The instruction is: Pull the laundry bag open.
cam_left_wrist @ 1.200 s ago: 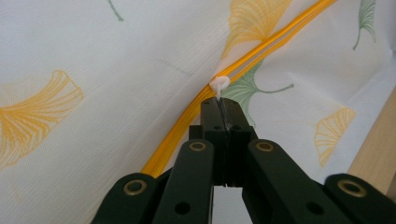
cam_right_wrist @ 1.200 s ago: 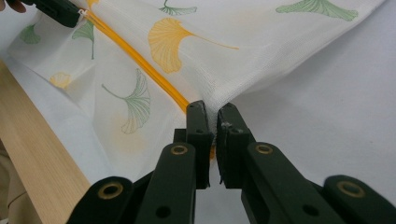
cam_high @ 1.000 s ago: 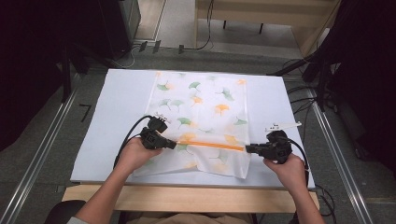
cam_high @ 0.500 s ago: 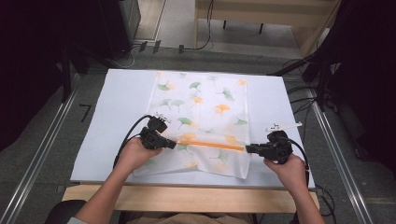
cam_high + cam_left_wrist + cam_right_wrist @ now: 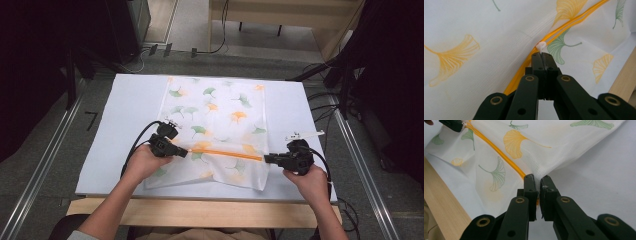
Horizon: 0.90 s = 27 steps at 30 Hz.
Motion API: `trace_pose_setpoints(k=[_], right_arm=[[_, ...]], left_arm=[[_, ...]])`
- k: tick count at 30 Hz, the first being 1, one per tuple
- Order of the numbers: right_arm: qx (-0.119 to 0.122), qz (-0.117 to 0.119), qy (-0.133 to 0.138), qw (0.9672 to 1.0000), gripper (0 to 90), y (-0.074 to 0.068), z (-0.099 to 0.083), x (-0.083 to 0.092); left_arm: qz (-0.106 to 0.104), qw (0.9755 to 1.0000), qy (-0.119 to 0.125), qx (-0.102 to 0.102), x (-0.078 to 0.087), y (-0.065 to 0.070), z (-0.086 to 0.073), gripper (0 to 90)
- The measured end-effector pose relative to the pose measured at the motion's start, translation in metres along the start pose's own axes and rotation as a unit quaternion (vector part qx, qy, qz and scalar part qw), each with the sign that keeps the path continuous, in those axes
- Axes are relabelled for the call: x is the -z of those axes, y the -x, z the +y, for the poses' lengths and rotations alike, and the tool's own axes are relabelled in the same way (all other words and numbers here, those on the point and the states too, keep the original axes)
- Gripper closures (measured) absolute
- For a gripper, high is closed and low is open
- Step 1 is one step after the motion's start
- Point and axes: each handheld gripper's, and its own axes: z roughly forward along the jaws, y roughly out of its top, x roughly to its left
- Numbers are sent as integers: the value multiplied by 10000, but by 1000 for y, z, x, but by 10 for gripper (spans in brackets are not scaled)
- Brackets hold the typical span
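While our left tool (image 5: 543, 56) is pinching the small white zipper pull (image 5: 540, 46) just ahead of its tips, our right tool (image 5: 537, 182) is clamping the white leaf-printed mesh bag (image 5: 220, 115) at the orange zipper's (image 5: 225, 153) far end; next we are likely drawing the pull along, keeping tension.

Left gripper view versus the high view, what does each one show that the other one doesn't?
The left gripper view alone shows the small white zipper pull pinched between the closed jaws of the left gripper. The high view alone shows the whole white table, both hands, the right gripper at the bag's right edge, and the floor with its cables. Both show the leaf-printed mesh bag, its orange zipper, and the wooden table edge.
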Motion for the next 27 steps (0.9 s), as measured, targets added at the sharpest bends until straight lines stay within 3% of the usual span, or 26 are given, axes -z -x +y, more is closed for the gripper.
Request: trace_pose_setpoints(k=[9,13,20,27], right_arm=[[18,0,22,10000,863,-2,-1,0],[35,26,-11,10000,863,-3,-1,0],[78,33,-65,9999,863,-4,-1,-2],[73,42,-64,9999,862,-3,-1,-2]], left_arm=[[28,9998,-89,-179,3,2,-5,900],[-3,9998,-76,-175,2,1,-10,900],[140,9997,-68,-185,-1,-3,-19,900],[184,9997,-13,-132,8,-10,-24,900]])
